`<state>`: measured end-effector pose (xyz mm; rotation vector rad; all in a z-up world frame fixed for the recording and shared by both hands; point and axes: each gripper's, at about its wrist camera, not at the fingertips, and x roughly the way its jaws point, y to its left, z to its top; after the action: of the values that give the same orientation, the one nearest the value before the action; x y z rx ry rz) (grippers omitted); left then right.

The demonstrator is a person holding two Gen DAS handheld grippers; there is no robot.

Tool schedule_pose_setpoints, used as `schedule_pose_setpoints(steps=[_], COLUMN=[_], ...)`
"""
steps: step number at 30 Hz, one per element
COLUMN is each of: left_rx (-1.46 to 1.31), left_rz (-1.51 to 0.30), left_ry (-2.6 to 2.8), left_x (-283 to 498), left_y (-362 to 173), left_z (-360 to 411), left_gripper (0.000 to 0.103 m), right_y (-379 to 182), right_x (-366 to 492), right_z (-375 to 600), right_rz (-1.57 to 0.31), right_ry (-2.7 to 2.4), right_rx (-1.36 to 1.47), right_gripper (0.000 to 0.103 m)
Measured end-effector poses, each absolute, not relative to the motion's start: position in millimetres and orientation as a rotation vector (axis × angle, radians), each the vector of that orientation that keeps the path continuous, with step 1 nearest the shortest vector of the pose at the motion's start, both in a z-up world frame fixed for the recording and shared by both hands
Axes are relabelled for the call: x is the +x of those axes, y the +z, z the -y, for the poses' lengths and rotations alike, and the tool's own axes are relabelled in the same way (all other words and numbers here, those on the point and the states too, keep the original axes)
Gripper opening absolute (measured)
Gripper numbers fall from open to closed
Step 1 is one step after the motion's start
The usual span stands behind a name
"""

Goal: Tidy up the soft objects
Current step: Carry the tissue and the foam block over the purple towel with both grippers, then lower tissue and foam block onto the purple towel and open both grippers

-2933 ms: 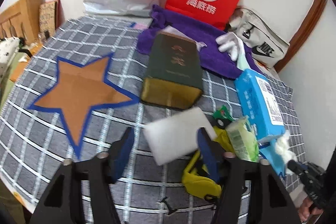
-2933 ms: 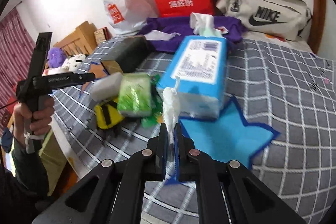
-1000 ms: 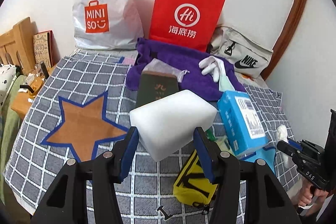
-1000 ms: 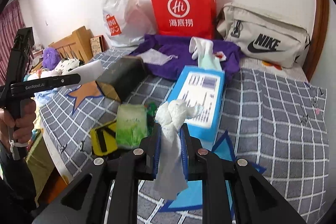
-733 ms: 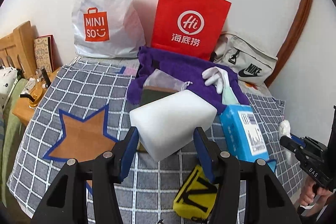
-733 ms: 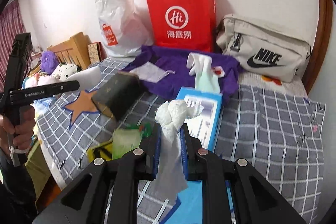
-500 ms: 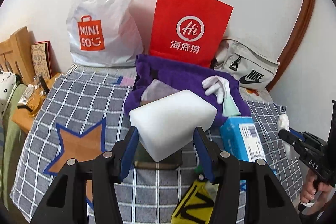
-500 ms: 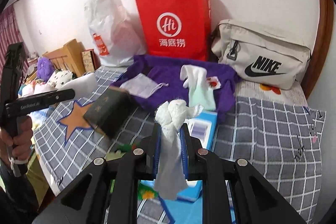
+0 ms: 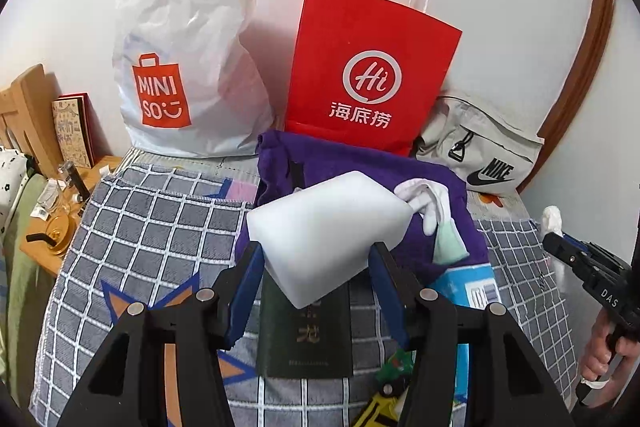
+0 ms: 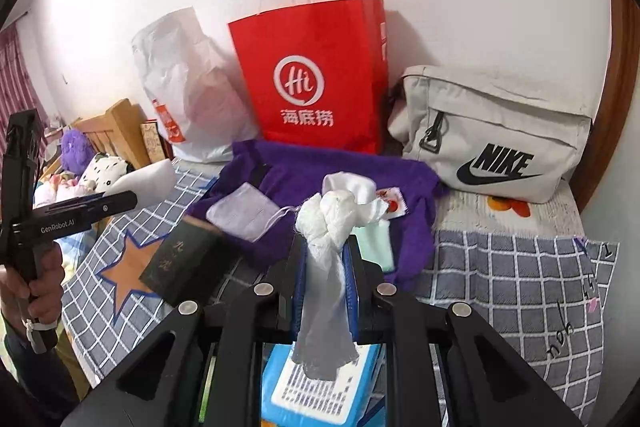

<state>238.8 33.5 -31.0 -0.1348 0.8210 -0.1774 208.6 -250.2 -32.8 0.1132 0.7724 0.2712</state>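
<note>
My left gripper (image 9: 316,263) is shut on a white sponge block (image 9: 326,227), held in the air above the checked bed cover. My right gripper (image 10: 325,255) is shut on a knotted white cloth (image 10: 328,223) whose tail hangs down between the blue pads. In the left wrist view the right gripper (image 9: 554,239) shows at the right edge with the cloth (image 9: 551,218) on top. The left gripper (image 10: 120,201) and its sponge (image 10: 148,183) appear at the left of the right wrist view. A purple towel (image 10: 332,175) lies ahead of both.
A red paper bag (image 9: 372,79), a white plastic bag (image 9: 188,47) and a beige sling bag (image 10: 496,135) stand against the wall. On the cover lie a dark box (image 9: 304,335), a blue tissue pack (image 10: 320,387), a white glove (image 9: 424,195), a mesh pouch (image 10: 244,211) and orange star patches (image 10: 136,267).
Both grippers have risen and moved forward toward the bags at the wall, each keeping its grip. The items on the cover have slid lower in both views.
</note>
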Motion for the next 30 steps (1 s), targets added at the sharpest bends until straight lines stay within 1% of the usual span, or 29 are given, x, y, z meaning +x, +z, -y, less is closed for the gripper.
schedule_pose_setpoints(steps=[20,25,30], left_rx=[-0.143,-0.131,-0.135], left_rz=[-0.884,-0.884,-0.906], left_ry=[-0.109,-0.103,-0.107], left_x=[325,346,369], left_y=[-50,-51,-61], left_z=[-33,-28,-20], left_gripper=[0.052,0.052,0.052], right_y=[-48,-69,-107], right_x=[319,342,360], right_z=[263,268,276], right_rz=[-0.791,-0.821,-0.908], right_ry=[0.236,0.244,0.240], right_rx=[0.123,0.146,0.187], right_gripper=[0.017,0.018,0.018])
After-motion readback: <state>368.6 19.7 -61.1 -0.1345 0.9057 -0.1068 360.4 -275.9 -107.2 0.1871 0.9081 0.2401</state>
